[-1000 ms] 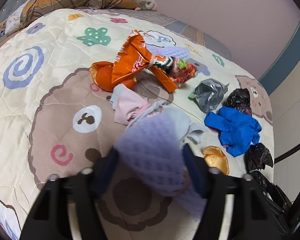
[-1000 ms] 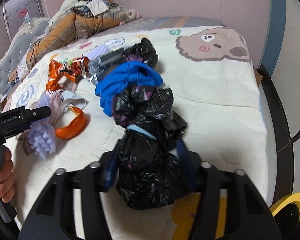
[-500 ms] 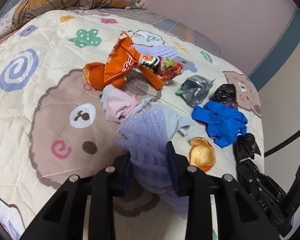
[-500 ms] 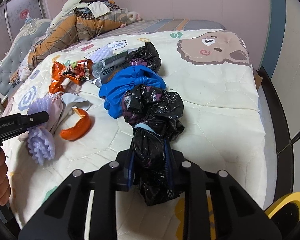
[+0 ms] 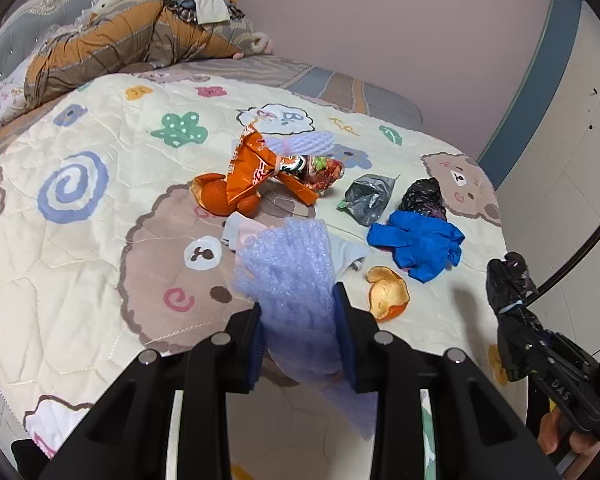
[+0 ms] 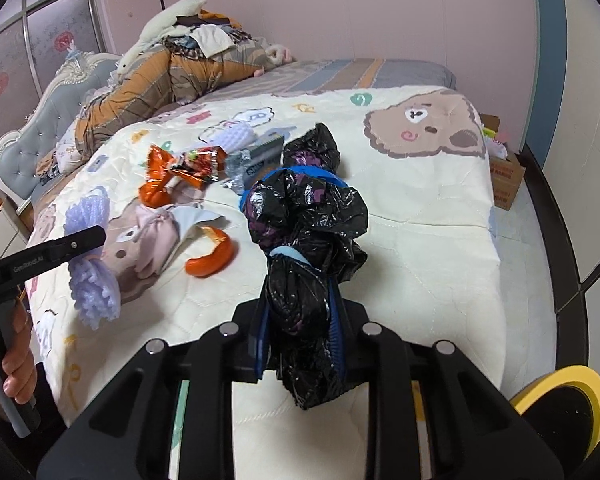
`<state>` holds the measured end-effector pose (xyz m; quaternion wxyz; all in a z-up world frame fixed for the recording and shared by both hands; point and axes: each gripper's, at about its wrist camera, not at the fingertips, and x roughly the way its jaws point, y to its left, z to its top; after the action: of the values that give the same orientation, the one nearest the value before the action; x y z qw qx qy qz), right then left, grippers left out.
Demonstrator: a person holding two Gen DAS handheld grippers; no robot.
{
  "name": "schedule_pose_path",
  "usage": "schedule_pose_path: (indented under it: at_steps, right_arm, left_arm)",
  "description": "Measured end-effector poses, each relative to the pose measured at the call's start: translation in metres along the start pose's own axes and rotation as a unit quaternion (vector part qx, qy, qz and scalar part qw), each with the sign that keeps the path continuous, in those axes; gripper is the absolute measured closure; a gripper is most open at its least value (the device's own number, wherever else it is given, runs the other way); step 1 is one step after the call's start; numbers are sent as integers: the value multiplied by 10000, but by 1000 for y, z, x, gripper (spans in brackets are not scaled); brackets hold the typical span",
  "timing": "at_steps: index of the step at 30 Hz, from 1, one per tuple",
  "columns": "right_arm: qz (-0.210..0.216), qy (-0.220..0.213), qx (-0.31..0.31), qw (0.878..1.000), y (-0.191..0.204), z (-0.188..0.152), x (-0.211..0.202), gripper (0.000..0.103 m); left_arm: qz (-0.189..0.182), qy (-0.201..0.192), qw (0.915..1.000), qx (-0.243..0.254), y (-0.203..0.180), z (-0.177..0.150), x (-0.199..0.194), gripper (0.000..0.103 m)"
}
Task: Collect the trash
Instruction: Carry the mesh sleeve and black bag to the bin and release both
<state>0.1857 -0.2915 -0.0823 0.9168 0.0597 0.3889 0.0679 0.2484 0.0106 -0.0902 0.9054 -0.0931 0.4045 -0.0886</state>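
My left gripper (image 5: 300,312) is shut on a lavender foam net (image 5: 288,272), lifted above the bed; it also shows in the right wrist view (image 6: 92,280). My right gripper (image 6: 300,312) is shut on a crumpled black plastic bag (image 6: 304,240), held over the quilt; it also shows in the left wrist view (image 5: 508,284). On the quilt lie an orange snack wrapper (image 5: 252,172), a blue glove (image 5: 420,240), orange peel (image 5: 386,294), a grey foil packet (image 5: 368,196), a second black bag (image 5: 424,196) and a pink-and-grey cloth (image 6: 156,232).
The bed has a cream cartoon quilt (image 5: 100,216). Bedding and clothes are piled at the headboard (image 5: 132,44). A second foam net (image 5: 308,142) lies behind the wrapper. A cardboard box (image 6: 504,176) stands on the floor beyond the bed. A yellow rim (image 6: 560,392) is at lower right.
Both grippers have closed tighter on their items and lifted back from the bed. The black bag has come off the quilt, away from the blue glove.
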Motion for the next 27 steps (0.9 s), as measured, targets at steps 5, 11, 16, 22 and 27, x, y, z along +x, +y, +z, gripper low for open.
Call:
schedule_pose_path:
  at_steps: [5,11,16,22,27]
  right_arm:
    - [7,-50,64,10000,0,-11,-27,80]
    - [-125,-164,113,9997,-9,-25,-62,80]
    - [-281,-294,132,9991,-21,-31,-93,80]
    - [-413,-449,222,9979,-39,-38,-125,80]
    - [-455,-587,322,9967,-54,-43,-147,80]
  left_arm:
    - [-53,-36,9999,129,-7,-6,-12,74]
    - [-200,-76,9990,402,-28,-17,-25,74]
    - [-362,-89,9974,623,-51,-25,-36,74]
    - [-533,-52,9947,874,-80,-35,-46,74]
    - [-669,30,9919,1080,-104,-43,-53,74]
